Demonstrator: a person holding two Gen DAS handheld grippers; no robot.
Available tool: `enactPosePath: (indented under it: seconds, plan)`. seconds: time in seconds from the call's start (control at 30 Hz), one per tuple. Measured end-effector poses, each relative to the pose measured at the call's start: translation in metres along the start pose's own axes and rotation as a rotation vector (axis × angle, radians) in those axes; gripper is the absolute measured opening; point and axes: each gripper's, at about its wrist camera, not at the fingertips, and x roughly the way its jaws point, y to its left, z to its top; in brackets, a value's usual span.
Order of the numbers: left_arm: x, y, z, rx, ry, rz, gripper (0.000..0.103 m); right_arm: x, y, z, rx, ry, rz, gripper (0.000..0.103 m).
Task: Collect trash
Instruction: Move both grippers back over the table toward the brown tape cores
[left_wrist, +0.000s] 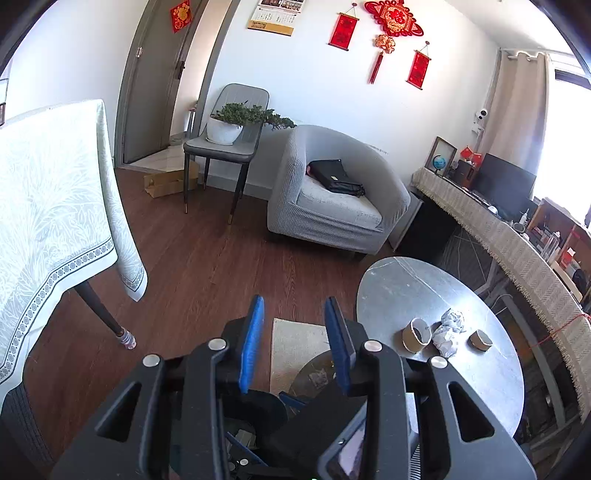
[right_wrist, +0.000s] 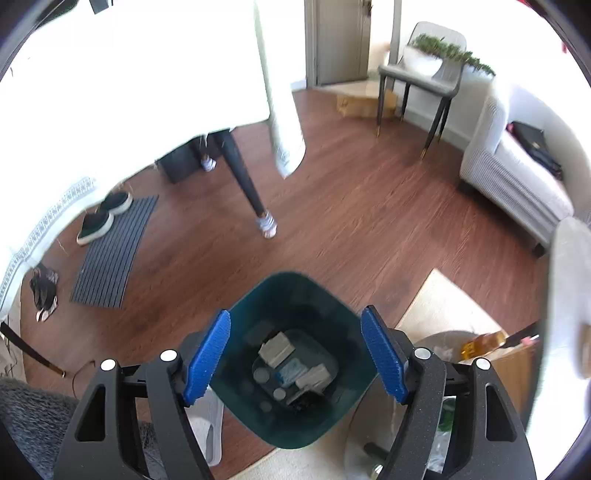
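Trash bin (right_wrist: 291, 365) sits directly below the empty, parted right claw (right_wrist: 295, 354).

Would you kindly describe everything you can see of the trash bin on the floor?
The trash bin is dark green, apparently plastic, with a rounded-square open mouth and no lid. It stands upright on the wooden floor, beside a pale rug. Its bottom holds flat scraps of paper or packaging and a few small round pieces. The right gripper hangs above it, open, touching nothing.
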Motion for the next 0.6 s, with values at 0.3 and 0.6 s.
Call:
enactPosePath:
  seconds: [0.3, 0.6]
  plan:
    - [-0.018, -0.024, 0.013, 0.013, -0.056, -0.031, 0.045, -0.067, -0.045, -0.004, 0.073, -0.162, -0.103, 0.065]
    - [-0.006, -0.064, 0.008, 0.073, -0.042, -0.054, 0.054, -0.118, -0.114, -0.032, 0.194, -0.216, -0.222, 0.065]
